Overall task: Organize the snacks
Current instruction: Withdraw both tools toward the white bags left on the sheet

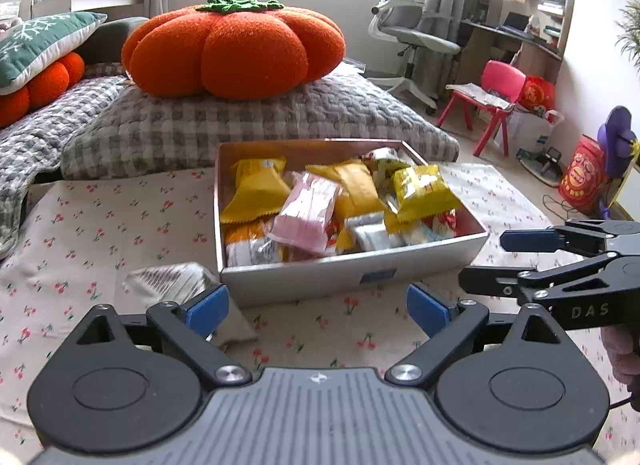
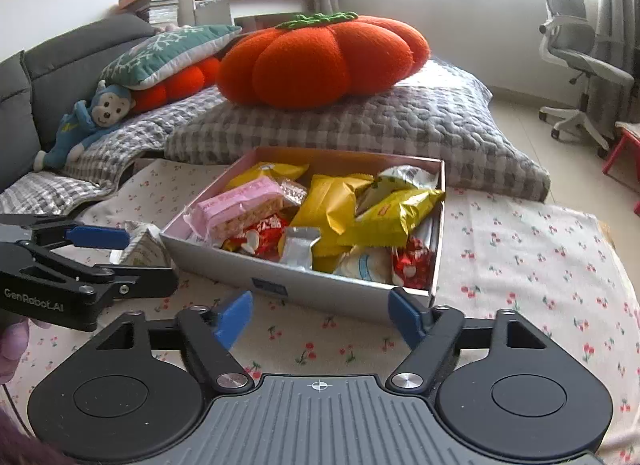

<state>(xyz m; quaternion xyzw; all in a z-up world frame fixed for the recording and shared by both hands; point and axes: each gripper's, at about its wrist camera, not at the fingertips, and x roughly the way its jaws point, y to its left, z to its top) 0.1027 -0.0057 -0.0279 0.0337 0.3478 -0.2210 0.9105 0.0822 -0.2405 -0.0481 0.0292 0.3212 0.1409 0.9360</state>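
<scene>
Two grippers hang over the cherry-print cloth (image 1: pixel 100 225), both spread wide with nothing between their blue pads.

Furthest left lies a clear crinkly packet (image 1: pixel 170 283), the only snack I can see outside the box. It rests on the cloth just beside the box's near-left corner. Its long axis looks to run roughly sideways across the cloth, though part of it hides behind a blue pad, so I would not swear to that.

Next comes the left gripper (image 1: pixel 318 305), angled downward. The packet sits ahead of it and to its left, right at its left fingertip, so this hand is plainly the nearer one. I reckon a short swing leftward would put the packet between the jaws.

Past that is the shallow box (image 1: pixel 352 277), heaped with yellow, pink, red and silver wrappers, straight ahead of both hands.

Rightmost is the right gripper (image 2: pixel 320 319), likewise empty, facing the box's front wall. From there the packet lies well off to its left, beyond the other gripper, an awkward reach across.
</scene>
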